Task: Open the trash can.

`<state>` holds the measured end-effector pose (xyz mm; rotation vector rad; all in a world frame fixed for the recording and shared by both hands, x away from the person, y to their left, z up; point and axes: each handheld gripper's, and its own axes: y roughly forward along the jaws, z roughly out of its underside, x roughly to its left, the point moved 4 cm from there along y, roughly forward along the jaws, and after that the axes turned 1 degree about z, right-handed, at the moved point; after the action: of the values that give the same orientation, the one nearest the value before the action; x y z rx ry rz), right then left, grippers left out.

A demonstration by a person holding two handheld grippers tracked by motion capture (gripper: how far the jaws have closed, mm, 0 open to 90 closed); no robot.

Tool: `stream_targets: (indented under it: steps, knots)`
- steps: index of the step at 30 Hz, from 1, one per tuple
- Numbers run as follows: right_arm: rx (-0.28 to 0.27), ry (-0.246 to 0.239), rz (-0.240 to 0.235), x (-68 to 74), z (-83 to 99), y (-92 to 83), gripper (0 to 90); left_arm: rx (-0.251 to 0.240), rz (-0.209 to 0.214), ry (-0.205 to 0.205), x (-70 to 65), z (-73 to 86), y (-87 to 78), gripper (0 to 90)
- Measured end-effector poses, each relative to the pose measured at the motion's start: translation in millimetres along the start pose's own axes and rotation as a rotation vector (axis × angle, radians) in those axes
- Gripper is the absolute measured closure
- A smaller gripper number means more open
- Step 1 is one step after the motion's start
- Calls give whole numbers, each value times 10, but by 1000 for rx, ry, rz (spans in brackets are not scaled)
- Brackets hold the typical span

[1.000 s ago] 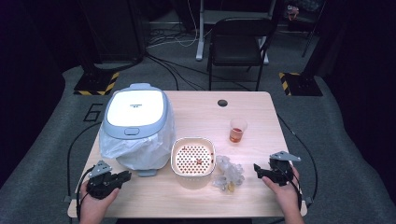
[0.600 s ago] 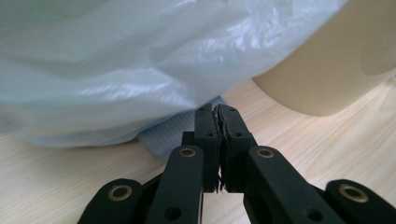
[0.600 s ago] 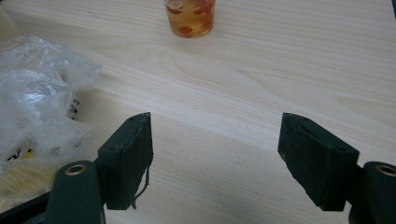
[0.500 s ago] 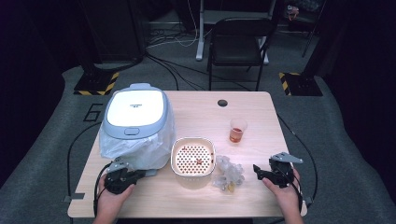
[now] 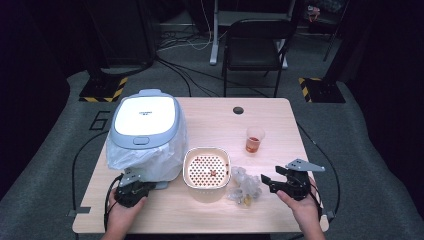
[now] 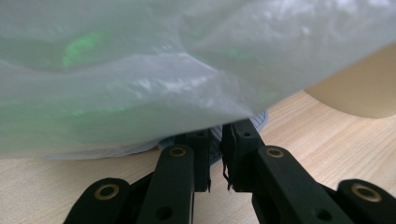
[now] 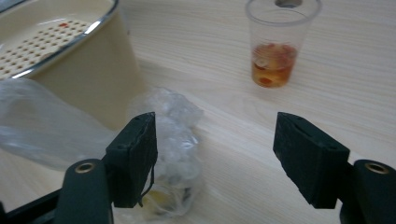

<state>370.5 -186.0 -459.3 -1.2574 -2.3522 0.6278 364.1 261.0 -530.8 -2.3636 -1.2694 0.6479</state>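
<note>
The left gripper [image 5: 134, 189] sits near the worktop's front-left corner, its tips pushed in under the hanging edge of the clear plastic bag [image 5: 150, 155] that drapes the rice cooker [image 5: 145, 122]. In the left gripper view its jaws stand almost pressed together with a thin slit between them; they have just been opening a little, and nothing is visibly pinched — the film [image 6: 154, 84] lies over and just ahead of the tips, and whether it touches the pads cannot be told. A blue-lined rim of the cooker's base [image 6: 259, 120] peeks out just behind the tips.

The cooker stands at the worktop's left edge, lid down. A small dark line of writing sits on the white lid [image 5: 144, 112], too small to read. On the grey floor mat left of the table a large figure "6" [image 5: 100, 120] is marked.

The right gripper [image 5: 272, 182] is near the front-right corner, jaws spread wide and lately closing a touch, with nothing between them. Just ahead of it lies a crumpled clear bag [image 7: 175, 140] — something yellowish shows inside — resting against the cream perforated basket [image 5: 206, 172] at the front middle. A clear cup [image 7: 275, 42] of orange-red pieces stands farther back toward the right edge, unlabelled.
</note>
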Motion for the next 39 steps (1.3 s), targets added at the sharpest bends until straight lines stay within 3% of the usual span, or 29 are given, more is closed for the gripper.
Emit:
stream_targets:
  steps: [4, 6, 8, 9, 11, 16, 19, 24, 35, 36, 39]
  knots:
    - [-11, -27, -16, 118, -60, -7, 263, 16, -16, 22, 21, 10, -1, 843]
    - [-19, -35, -28, 153, -88, -10, 257, 11, 10, 13, 21, 6, 8, 847]
    - [-29, -33, -40, 186, -112, -17, 257, 8, -6, 10, 21, 11, 9, 847]
    - [-34, -33, -49, 197, -119, -18, 256, 43, -7, 55, 43, 19, -10, 847]
    - [-36, -29, -53, 205, -123, -22, 256, 58, 5, 74, 56, 12, -13, 847]
    - [-39, -30, -73, 256, -122, -18, 245, 56, 1, 72, 51, 18, -10, 848]
    - [-5, -52, -97, 321, -36, 92, 222, 58, -4, 73, 49, 23, -9, 850]
    - [58, -98, -97, 383, 110, 260, 208, 53, -32, 85, 42, 40, -1, 853]
    - [157, -148, -103, 416, 346, 491, 219, 60, -28, 90, 33, 54, 11, 867]
    - [186, -168, -98, 420, 398, 539, 217, 62, -26, 90, 27, 59, 19, 876]
    - [201, -185, -85, 437, 442, 587, 216, 63, -23, 86, 33, 65, 22, 884]
